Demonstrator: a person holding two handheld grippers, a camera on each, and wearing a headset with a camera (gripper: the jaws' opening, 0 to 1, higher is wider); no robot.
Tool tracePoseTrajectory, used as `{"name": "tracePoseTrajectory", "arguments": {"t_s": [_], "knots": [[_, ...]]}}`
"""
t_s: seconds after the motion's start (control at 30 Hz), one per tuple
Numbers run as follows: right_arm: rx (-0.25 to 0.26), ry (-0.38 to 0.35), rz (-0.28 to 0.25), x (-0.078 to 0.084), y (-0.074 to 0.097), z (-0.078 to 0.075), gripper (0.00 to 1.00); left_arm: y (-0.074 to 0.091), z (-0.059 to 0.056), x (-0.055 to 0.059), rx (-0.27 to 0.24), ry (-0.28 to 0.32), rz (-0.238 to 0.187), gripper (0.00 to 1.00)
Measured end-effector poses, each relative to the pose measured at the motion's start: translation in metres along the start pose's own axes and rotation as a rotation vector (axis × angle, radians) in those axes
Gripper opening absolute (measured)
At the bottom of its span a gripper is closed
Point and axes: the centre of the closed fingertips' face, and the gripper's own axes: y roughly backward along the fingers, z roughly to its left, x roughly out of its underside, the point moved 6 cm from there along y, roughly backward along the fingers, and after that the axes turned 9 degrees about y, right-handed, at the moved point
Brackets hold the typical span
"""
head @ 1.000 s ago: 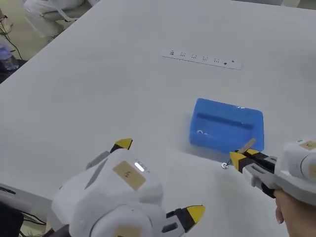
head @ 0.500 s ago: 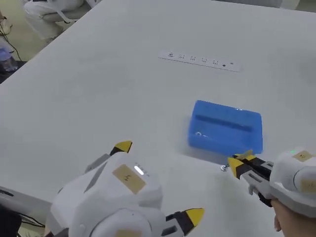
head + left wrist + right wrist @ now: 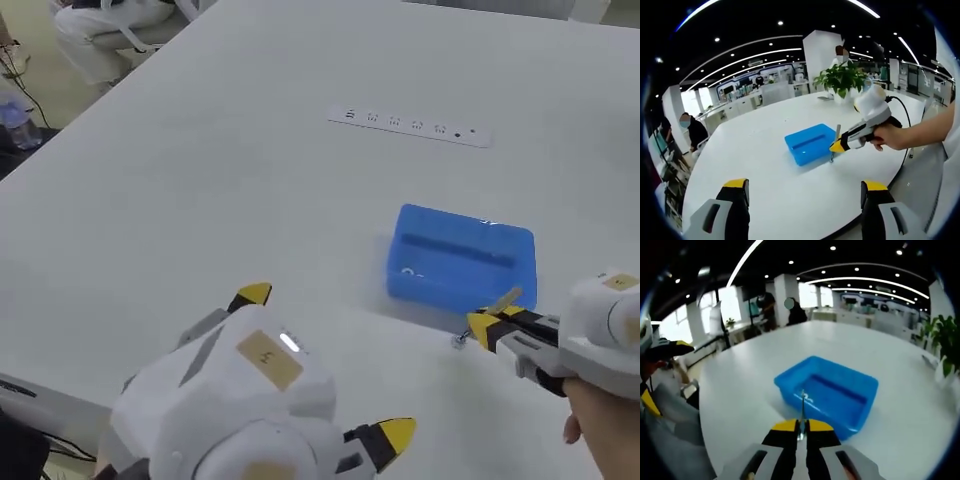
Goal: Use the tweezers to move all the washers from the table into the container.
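Head view showed a white worktop [image 3: 200, 180] with a blue container [image 3: 455, 292] sitting toward its right side and a white power strip [image 3: 410, 126] lying beyond it, nearer the far edge. One small washer [image 3: 407, 272] lay inside the container by its left wall. The right gripper [image 3: 490, 325] hovered just beside the container's near wall, its yellow-tipped jaws pressed together on the tweezers [image 3: 508, 298], which slanted down to the worktop. A small metal washer [image 3: 458, 342] sat at the tweezers' tip, on the worktop just outside the container; whether the tips pinched it was too blurred to tell. The left gripper [image 3: 323, 363] hung over the near edge of the worktop, well apart from the container, its jaws spread wide and holding nothing. Right gripper view looked along the tweezers [image 3: 802, 407] toward the container [image 3: 845, 422]
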Motion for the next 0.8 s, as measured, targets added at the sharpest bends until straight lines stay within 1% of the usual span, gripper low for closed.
{"name": "tracePoseTrajectory", "arguments": {"t_s": [0.07,0.17,0.3,0.47,0.6,0.8], "knots": [[-0.009,-0.004,-0.010,-0.004,0.004,0.001,0.02,0.001,0.001,0.000,0.000,0.011,-0.005,0.95],[-0.013,0.000,-0.045,-0.016,0.012,0.002,0.02,0.000,0.000,0.001,0.002,0.012,-0.003,0.95],[-0.001,-0.013,-0.092,-0.031,0.019,-0.006,0.02,-0.001,-0.002,0.001,0.009,0.014,-0.002,0.96],[0.022,-0.014,-0.133,-0.049,0.025,-0.011,0.02,-0.002,-0.002,0.001,0.010,0.010,0.003,0.95],[0.044,-0.010,-0.151,-0.058,0.025,-0.017,0.02,-0.002,-0.001,0.001,0.008,0.010,0.003,0.95],[0.059,-0.001,-0.152,-0.063,0.023,-0.021,0.01,-0.002,0.000,0.000,0.006,0.009,0.006,0.95]]}}
